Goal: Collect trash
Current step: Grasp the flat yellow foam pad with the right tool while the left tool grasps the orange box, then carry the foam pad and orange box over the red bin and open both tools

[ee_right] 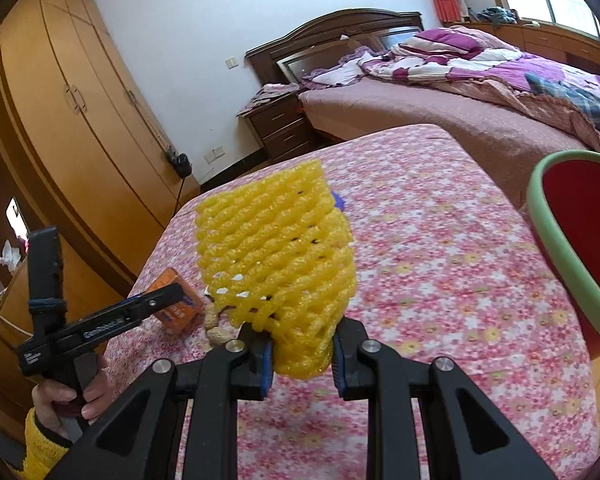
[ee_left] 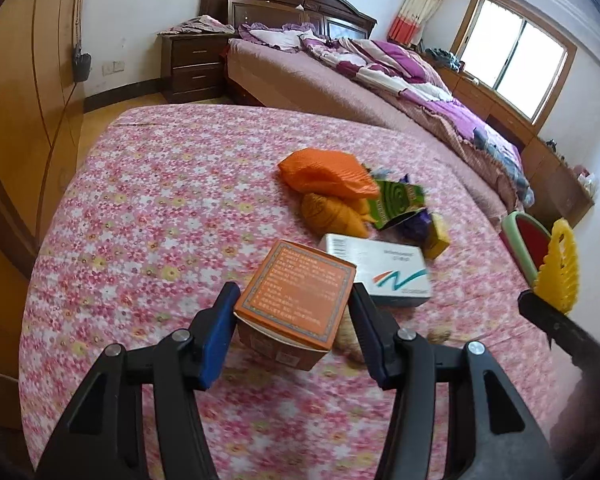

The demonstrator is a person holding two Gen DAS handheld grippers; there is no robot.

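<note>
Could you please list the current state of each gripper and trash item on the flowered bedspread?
left gripper: closed on the orange box
right gripper: shut on the yellow foam net
white box: lying flat
red bin: empty as far as visible

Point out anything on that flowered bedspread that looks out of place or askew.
Litter sits on the flowered bedspread: a heap of orange foam nets and wrappers, a white box lying flat, peanut shells. The orange box sits tilted between the left gripper pads. The right gripper holds a yellow foam net.
</note>
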